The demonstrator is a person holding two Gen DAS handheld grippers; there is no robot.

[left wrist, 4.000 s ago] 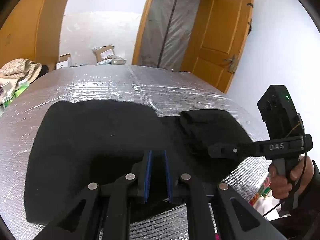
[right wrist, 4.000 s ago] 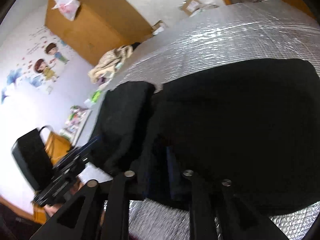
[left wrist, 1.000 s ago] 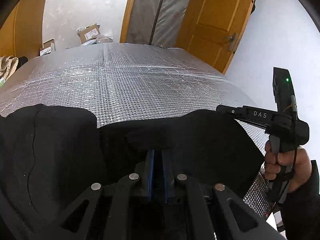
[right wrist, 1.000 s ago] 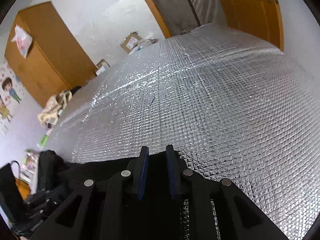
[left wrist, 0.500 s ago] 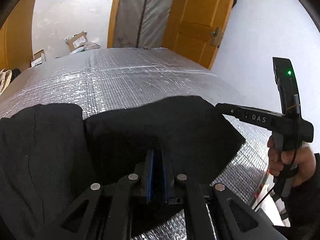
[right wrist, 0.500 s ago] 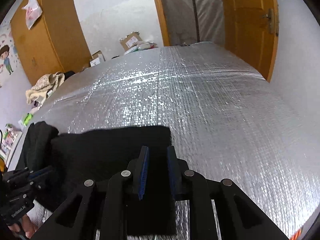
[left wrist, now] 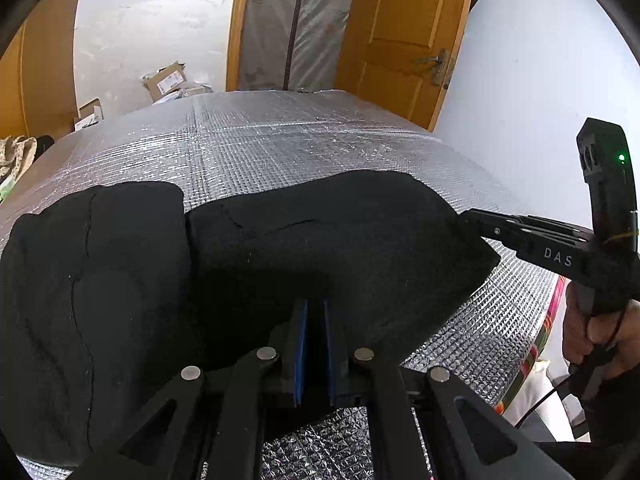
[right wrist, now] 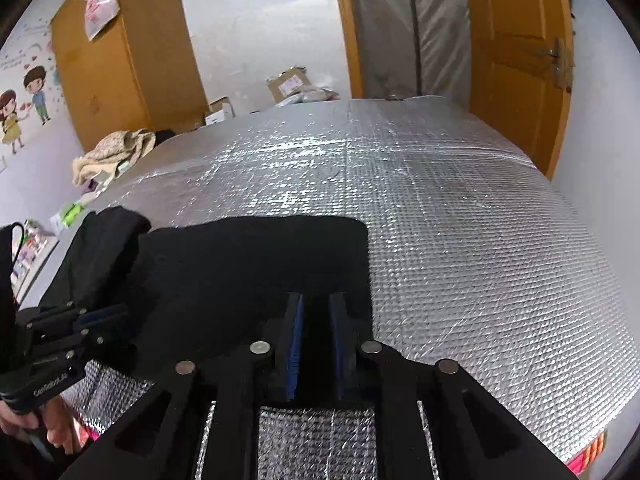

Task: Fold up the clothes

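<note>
A black garment [left wrist: 320, 240] lies folded on the silver quilted table [left wrist: 280, 148], near its front edge. My left gripper [left wrist: 315, 312] is shut on the garment's near edge. My right gripper [right wrist: 316, 308] is shut on the same edge at the garment's [right wrist: 248, 264] right corner; in the left wrist view its fingers [left wrist: 472, 218] pinch that corner. A second black folded piece [left wrist: 92, 272] lies to the left, touching the garment; it also shows in the right wrist view [right wrist: 108, 240].
The table's right edge [left wrist: 532, 320] is close to the right gripper. A beige cloth heap [right wrist: 112, 152] sits beyond the table's left side. Cardboard boxes [right wrist: 288, 82] and an orange door [right wrist: 520, 60] stand behind the far end.
Both grippers have drawn the garment's held edge toward the near table edge and lowered it. The cloth now lies flatter on the table. Both stay shut on it.
</note>
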